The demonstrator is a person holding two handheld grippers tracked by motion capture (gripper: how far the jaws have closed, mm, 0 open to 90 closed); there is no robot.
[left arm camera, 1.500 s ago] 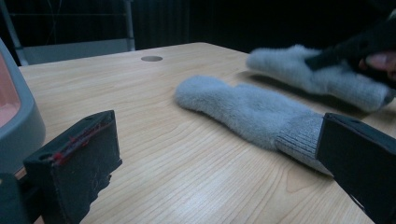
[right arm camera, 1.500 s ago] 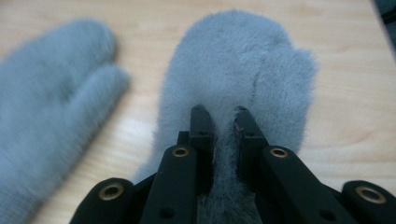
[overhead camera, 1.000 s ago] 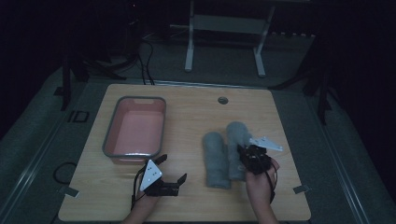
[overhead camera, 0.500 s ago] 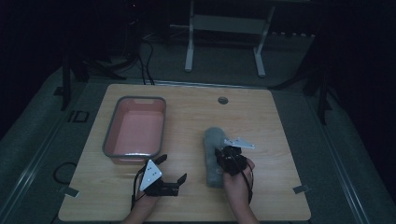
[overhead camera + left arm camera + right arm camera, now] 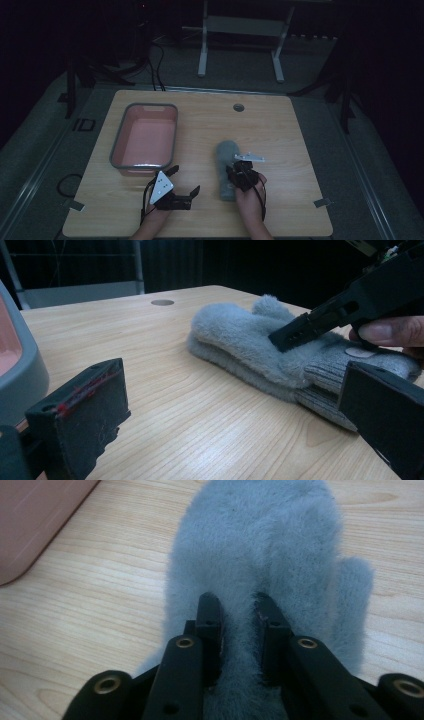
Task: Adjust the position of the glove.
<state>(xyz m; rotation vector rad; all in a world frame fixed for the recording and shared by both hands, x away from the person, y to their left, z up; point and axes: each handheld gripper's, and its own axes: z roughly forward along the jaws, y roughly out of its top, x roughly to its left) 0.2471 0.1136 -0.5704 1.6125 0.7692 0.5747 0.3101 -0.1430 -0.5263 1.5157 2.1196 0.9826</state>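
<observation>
Two fluffy grey mittens lie stacked on the wooden table, the top mitten [image 5: 235, 332] over the lower mitten [image 5: 220, 360]. In the high view the mitten pile [image 5: 222, 157] sits right of centre. My right gripper [image 5: 239, 610] is shut on a ridge of the top mitten's [image 5: 260, 540] fur near the cuff end, and its hand holds it at the pile's near end [image 5: 241, 172]. My left gripper [image 5: 186, 180] rests open on the table left of the pile, with nothing between its wide-apart jaws [image 5: 230, 420].
A grey-rimmed pink tray [image 5: 116, 145] stands on the left half of the table, just beyond the left gripper; its wall [image 5: 20, 375] is close by my left jaw. A round cable hole [image 5: 238, 107] lies near the far edge.
My right gripper has carried the right-hand mitten leftward and laid it on top of the other one. The left gripper has stayed put.
</observation>
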